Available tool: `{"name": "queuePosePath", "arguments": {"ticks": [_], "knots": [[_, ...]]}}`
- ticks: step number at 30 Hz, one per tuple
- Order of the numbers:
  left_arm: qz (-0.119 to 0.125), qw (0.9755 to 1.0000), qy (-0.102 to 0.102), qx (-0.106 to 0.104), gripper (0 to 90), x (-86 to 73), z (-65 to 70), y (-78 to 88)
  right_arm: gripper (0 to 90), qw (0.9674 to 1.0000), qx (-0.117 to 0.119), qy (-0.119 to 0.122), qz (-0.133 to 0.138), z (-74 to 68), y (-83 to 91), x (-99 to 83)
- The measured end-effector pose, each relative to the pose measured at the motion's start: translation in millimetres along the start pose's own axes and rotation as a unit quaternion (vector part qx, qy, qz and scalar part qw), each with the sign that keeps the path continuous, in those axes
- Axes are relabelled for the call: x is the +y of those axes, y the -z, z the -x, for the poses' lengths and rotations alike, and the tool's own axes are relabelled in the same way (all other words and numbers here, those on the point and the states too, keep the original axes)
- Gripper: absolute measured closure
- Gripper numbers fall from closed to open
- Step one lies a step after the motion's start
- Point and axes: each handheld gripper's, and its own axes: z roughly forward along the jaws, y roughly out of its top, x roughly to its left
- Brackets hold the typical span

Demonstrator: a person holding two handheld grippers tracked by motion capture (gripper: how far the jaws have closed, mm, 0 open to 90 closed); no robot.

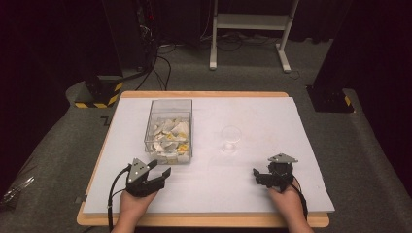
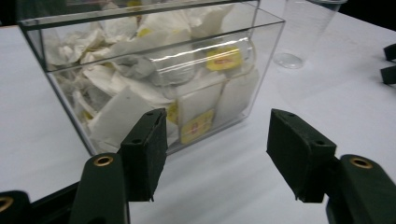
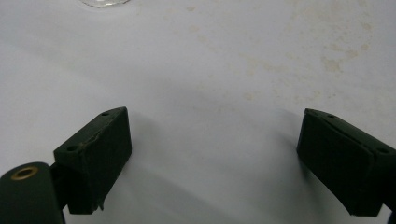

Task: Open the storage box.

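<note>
Barely started — left tool point(image 1: 156, 174) was open and empty, just short of the box point(image 1: 170, 127) of tea bags point(image 2: 198, 125) mid-desk. Right tool point(image 1: 266, 175) open, empty, near the glass point(image 1: 230, 138). No bag was out yet; glass looked empty.

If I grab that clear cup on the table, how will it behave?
The clear cup looks thin-walled and empty, so it is probably light and may flex or crack under a hard squeeze. It stands upright and tapers toward its base, so a sideways nudge could tip it. Its smooth wall may slip.
</note>
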Motion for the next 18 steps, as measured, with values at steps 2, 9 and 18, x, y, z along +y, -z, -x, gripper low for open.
{"name": "queuePosePath", "arguments": {"ticks": [2,9,18], "knots": [[0.003,1.0000,0.004,0.002,38.3,3.2,-1.9,-3.1,10.0,1.0000,0.000,0.000,0.000,0.0,0.0,0.0],[0.008,0.9999,0.003,-0.007,39.5,11.8,0.8,-16.2,10.0,1.0000,0.000,0.000,0.000,0.1,0.0,0.0],[0.013,0.9999,0.005,-0.005,42.7,9.2,1.0,-11.8,10.1,1.0000,0.000,0.000,0.000,0.1,0.0,0.0]]}}
